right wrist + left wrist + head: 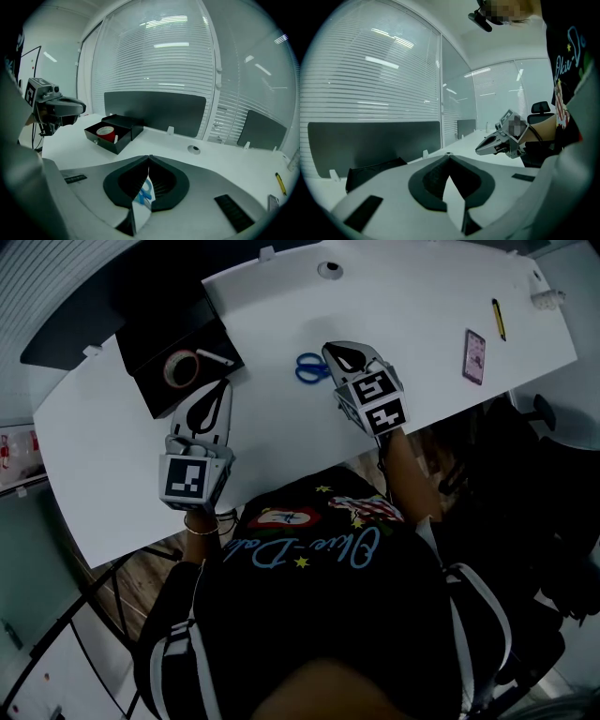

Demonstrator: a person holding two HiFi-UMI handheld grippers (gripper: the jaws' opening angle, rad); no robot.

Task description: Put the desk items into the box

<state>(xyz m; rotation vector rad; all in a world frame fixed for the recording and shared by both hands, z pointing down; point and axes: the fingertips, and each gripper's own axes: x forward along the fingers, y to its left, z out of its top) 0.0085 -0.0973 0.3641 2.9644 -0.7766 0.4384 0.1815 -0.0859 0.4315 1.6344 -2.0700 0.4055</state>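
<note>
An open black box [178, 357] stands at the desk's back left and holds a roll of tape [180, 367] and a white stick [215, 357]. My left gripper [223, 385] hovers just in front of the box, jaws shut and empty. Blue-handled scissors [309, 367] lie on the white desk [112, 465] in the middle. My right gripper [330, 349] is right beside them, shut with nothing in it. In the right gripper view the scissors [145, 191] show below the closed tips [149, 157], and the box [112, 136] stands to the left.
A purple card-like item [474, 355] and a yellow pen [499, 318] lie at the desk's far right, with a small white object [547, 298] at the corner. A cable grommet [329, 269] sits at the back edge. A dark divider panel [154, 110] runs behind the desk.
</note>
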